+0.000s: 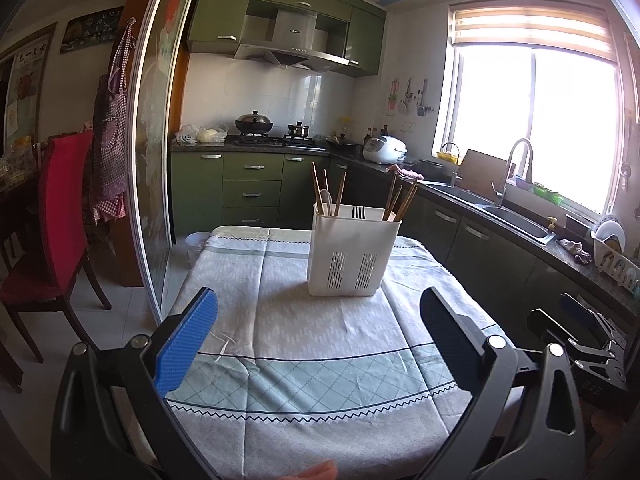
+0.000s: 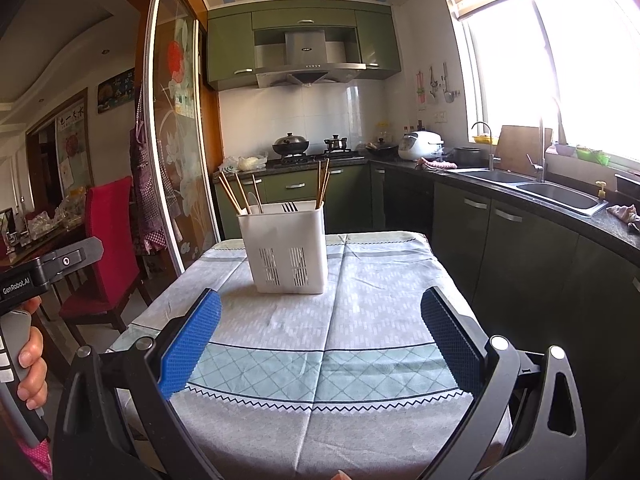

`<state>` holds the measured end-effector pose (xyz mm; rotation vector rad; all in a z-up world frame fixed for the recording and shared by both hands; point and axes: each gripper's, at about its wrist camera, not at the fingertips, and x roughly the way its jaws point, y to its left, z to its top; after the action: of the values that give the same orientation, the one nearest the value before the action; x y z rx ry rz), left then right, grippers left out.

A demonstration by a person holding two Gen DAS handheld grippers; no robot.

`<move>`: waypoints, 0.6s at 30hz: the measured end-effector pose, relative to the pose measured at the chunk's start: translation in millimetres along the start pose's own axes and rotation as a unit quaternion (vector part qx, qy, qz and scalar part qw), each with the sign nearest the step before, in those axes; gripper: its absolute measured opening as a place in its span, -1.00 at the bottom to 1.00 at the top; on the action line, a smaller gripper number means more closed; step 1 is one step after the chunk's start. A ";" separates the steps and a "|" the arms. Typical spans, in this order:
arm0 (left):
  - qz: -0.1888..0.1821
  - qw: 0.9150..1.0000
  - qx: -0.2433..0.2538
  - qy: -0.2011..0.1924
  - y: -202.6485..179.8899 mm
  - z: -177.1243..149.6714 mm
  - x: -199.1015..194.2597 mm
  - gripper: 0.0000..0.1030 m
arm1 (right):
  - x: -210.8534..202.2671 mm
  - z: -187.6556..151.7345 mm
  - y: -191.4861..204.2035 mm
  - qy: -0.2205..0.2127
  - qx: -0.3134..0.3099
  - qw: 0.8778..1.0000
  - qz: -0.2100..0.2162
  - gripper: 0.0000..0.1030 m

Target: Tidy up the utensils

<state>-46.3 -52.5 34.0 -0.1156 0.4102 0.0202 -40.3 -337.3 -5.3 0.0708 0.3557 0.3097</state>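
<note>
A white slotted utensil holder [image 1: 350, 252] [image 2: 285, 246] stands upright on the clothed table [image 1: 304, 364] [image 2: 360, 320], toward its far side. Wooden chopsticks [image 1: 320, 188] [image 2: 232, 196] lean in its left and right compartments, a white spoon [image 1: 327, 200] rests at the left, and dark fork tines [image 1: 358, 212] [image 2: 289, 207] show in the middle. My left gripper [image 1: 318, 318] hovers open above the near part of the table, nothing between its fingers. My right gripper [image 2: 320, 322] is open too, holding nothing, with the holder ahead and slightly left.
The other gripper's body [image 1: 580, 332] shows at the right edge; a hand [image 2: 32, 364] holds a handle at the left. A red chair [image 1: 60, 216] and a glass sliding door [image 1: 156, 160] flank the table's left. Dark counter and sink [image 2: 560, 196] run along the right.
</note>
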 end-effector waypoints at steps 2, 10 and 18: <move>0.002 1.000 0.003 0.001 -0.9 -0.9 0.9 0.87 | 1.2 -0.6 -0.7 0.002 0.001 1.000 0.002 0.91; 0.008 1.000 0.016 -0.004 -7.4 -1.9 0.1 0.87 | 4.2 -2.0 0.1 0.006 0.003 1.000 0.006 0.91; 0.004 1.000 0.018 -0.005 -8.1 -2.5 -0.9 0.87 | 5.4 -2.5 0.6 0.007 0.002 1.000 0.007 0.91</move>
<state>-47.7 -60.9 33.0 -0.0781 0.4012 0.0218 -36.5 -335.0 -9.4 0.0757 0.3704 0.3228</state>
